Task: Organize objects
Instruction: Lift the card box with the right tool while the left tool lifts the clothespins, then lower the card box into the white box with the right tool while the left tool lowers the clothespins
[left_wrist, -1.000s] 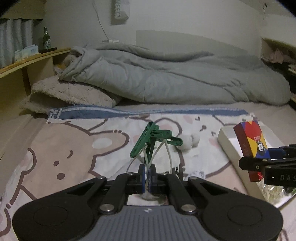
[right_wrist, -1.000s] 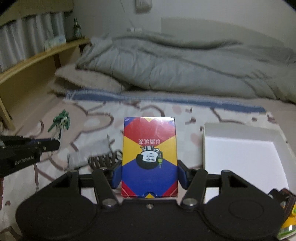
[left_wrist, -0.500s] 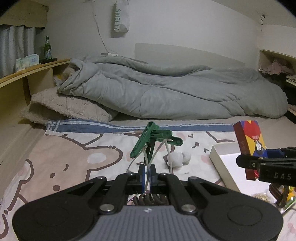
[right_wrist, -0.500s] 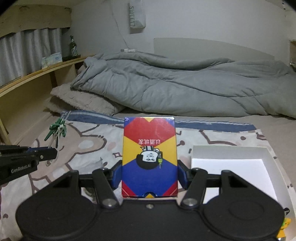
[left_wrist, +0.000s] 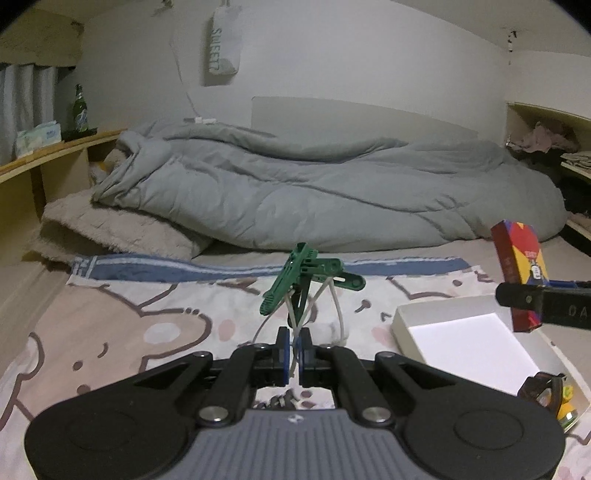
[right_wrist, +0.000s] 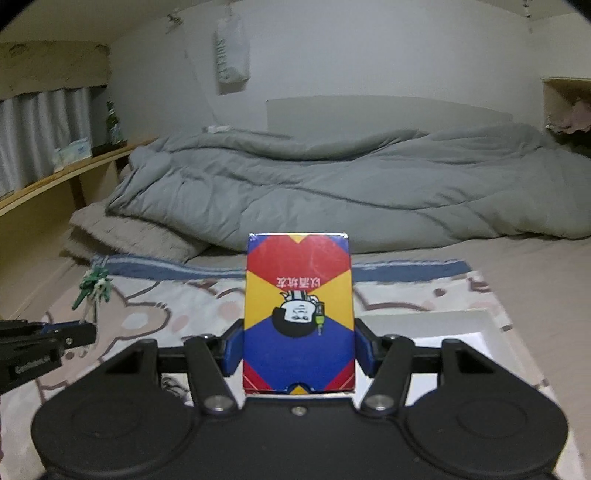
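My left gripper is shut on thin white cords from which a bunch of green clothes pegs stands up above the bear-print sheet. My right gripper is shut on a red, yellow and blue card box, held upright with its print upside down. In the left wrist view that card box hangs at the right over a white open box. In the right wrist view the pegs and the left gripper are at the left, and the white box lies low at the right.
A rumpled grey duvet and a beige pillow fill the back of the bed. A wooden shelf on the left carries a green bottle and tissues. A brown clip lies in the white box's near corner.
Both grippers have risen and tipped upward with their loads, so more wall shows. The white pompom seen beyond the pegs has dropped out of view.
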